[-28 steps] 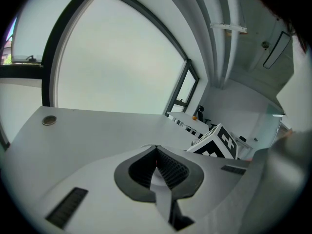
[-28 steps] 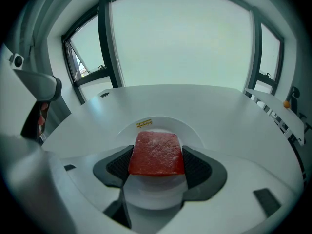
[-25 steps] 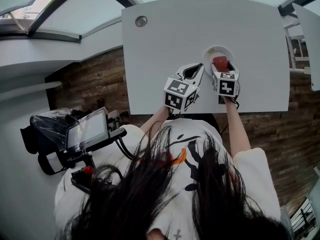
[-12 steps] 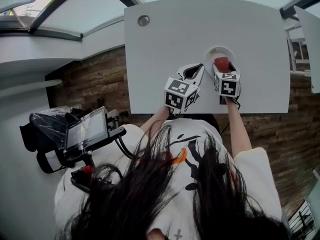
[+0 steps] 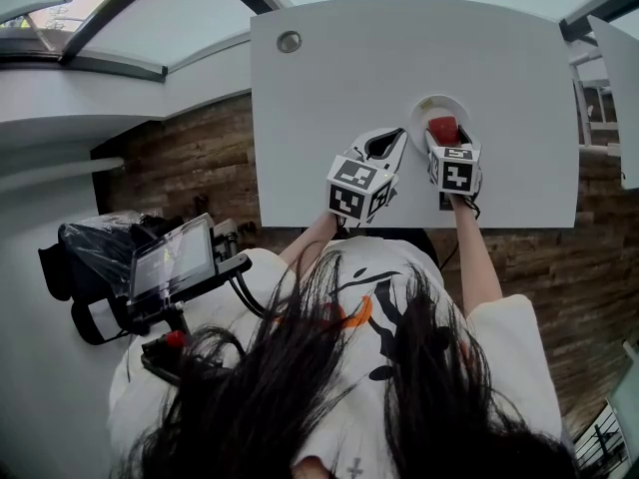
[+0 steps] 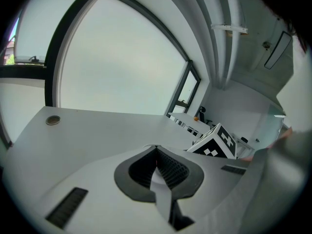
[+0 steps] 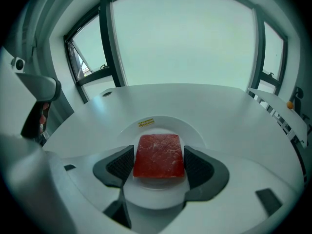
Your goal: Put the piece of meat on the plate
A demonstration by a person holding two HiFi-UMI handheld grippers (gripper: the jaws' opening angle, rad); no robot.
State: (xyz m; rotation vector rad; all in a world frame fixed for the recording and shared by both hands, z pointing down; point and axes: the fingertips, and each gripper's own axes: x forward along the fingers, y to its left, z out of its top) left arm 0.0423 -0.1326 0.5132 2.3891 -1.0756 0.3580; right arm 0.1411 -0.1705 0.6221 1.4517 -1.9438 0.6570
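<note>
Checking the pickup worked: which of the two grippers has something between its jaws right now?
The right gripper: its jaws clamp the red piece of meat over the white plate. The left gripper is closed on nothing.

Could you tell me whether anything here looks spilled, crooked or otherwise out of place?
Nothing stands out. The piece of meat sits squarely between the right tool's jaws, over the clean, unbroken white plate, which carries only a small yellow sticker. The left tool is shut and empty beside it.
</note>
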